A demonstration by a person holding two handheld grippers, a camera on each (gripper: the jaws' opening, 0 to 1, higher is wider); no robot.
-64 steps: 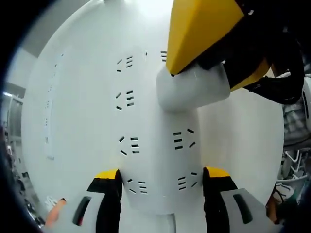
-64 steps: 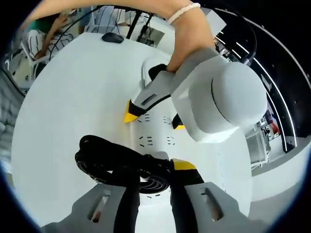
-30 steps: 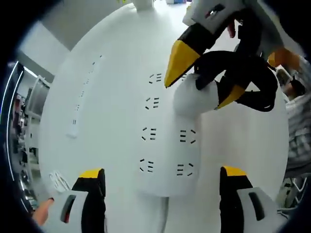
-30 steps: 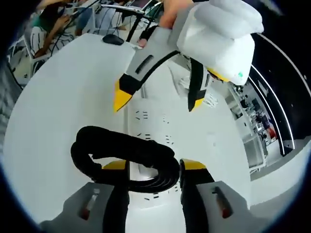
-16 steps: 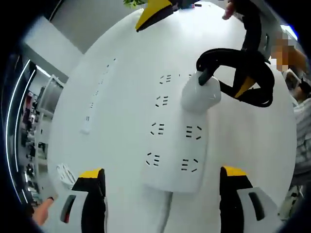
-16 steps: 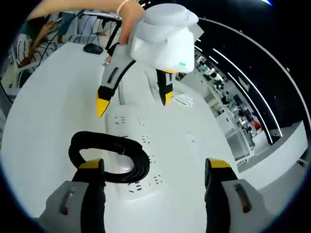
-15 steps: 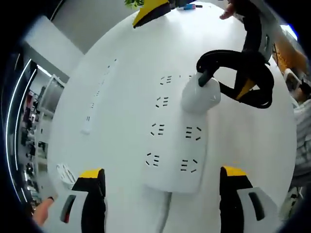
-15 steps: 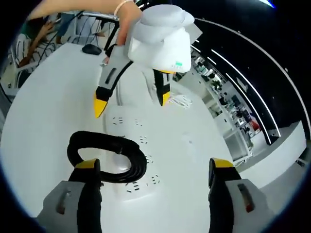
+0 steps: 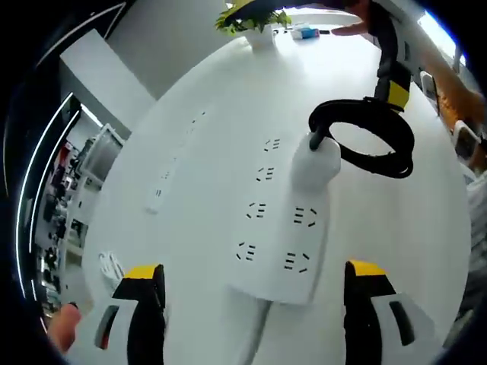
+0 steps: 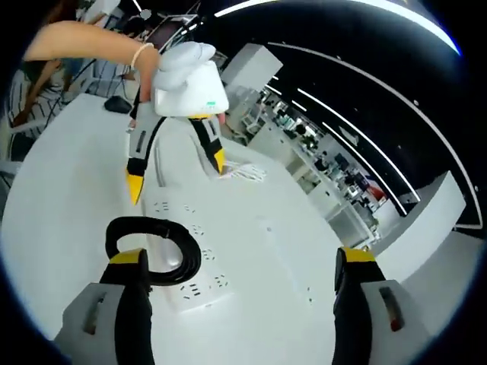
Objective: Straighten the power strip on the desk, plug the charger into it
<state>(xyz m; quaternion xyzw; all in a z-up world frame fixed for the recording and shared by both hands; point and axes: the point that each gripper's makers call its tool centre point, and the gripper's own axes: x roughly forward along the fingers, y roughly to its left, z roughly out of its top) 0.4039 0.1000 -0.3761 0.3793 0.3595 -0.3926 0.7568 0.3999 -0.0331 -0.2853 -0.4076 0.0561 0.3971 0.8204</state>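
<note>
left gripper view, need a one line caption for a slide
White charger plugged into the power strip on the desk, its black cable coiled alongside.

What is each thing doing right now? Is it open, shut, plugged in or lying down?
Left gripper: open, holding nothing.
Right gripper: open, holding nothing.
Charger: plugged into the power strip.
Power strip: flat on the desk, other sockets free.
Black cable: coiled beside the charger.
Desk: white, bearing it all.

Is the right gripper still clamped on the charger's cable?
No. The right gripper stands open, and the black cable lies coiled by the charger.
</note>
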